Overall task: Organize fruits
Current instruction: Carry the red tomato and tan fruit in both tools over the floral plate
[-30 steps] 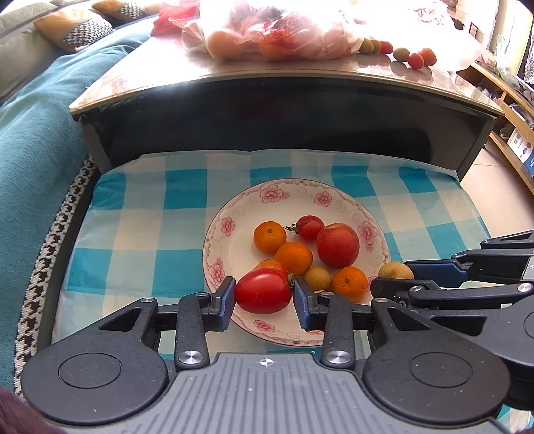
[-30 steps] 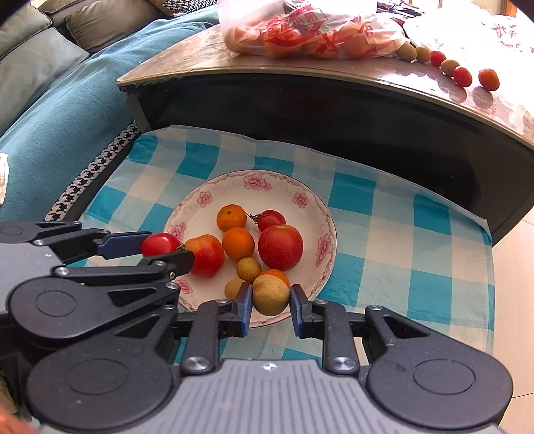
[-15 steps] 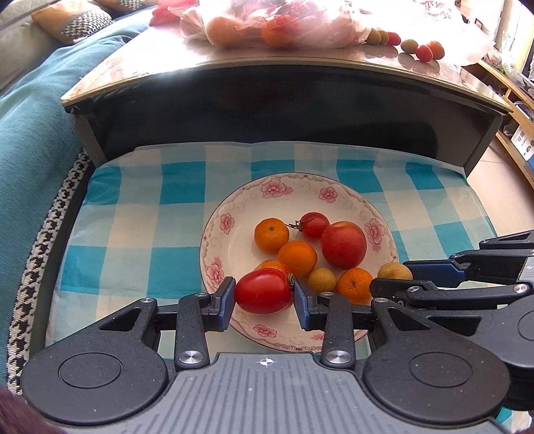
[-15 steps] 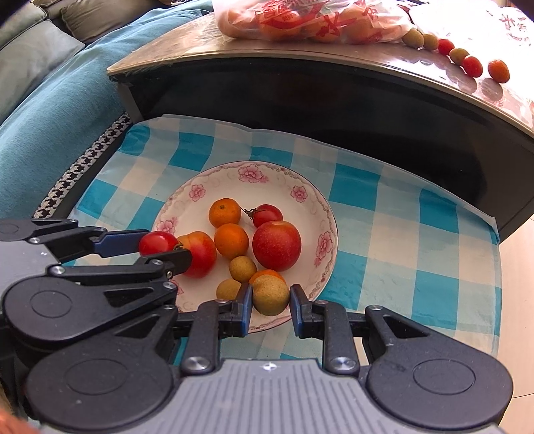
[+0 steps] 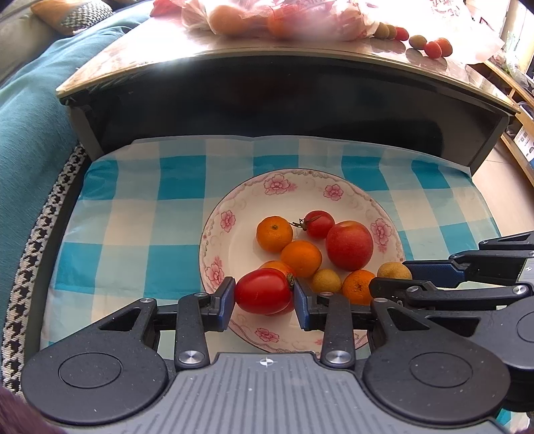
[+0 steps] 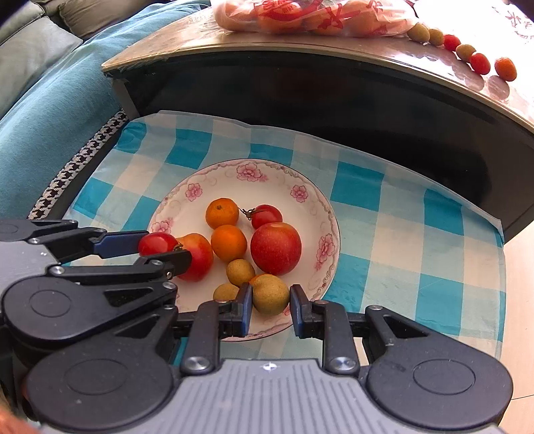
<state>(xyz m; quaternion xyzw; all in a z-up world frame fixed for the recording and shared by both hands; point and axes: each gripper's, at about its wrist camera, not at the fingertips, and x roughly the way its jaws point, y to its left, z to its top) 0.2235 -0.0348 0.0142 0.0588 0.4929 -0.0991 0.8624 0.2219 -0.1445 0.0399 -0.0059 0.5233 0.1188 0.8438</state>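
I have both claws over the plate (image 5: 218, 243), each clenched on 1 fruit. My left gripper (image 5: 263, 298) grips a red tomato (image 5: 263, 291) between its blue pads, at the plate's near edge. My right gripper (image 6: 269, 305) pinches a small tan-green fruit (image 6: 270, 293), also at the near rim; in the left view that fruit shows beside the right claw's pad at the plate's right edge.

On the plate I count 3 oranges: 1 at the back left (image 5: 273, 233), 1 in the middle (image 5: 301, 258), and 1 near the front right (image 5: 357, 287). A big red apple (image 5: 349, 245) sits right of the middle orange, touching a small stemmed tomato (image 5: 318, 223) behind it. A small tan fruit (image 5: 326, 281) lies between the middle and front oranges. Something orange-red lies partly hidden behind my held tomato; I cannot tell what it is from here.

The plate rests on a blue-and-white checked cloth (image 5: 133, 233). Behind it stands a dark table (image 6: 333, 53) carrying a bag of fruit (image 6: 310, 16) and a row of small loose fruits (image 6: 467, 53).
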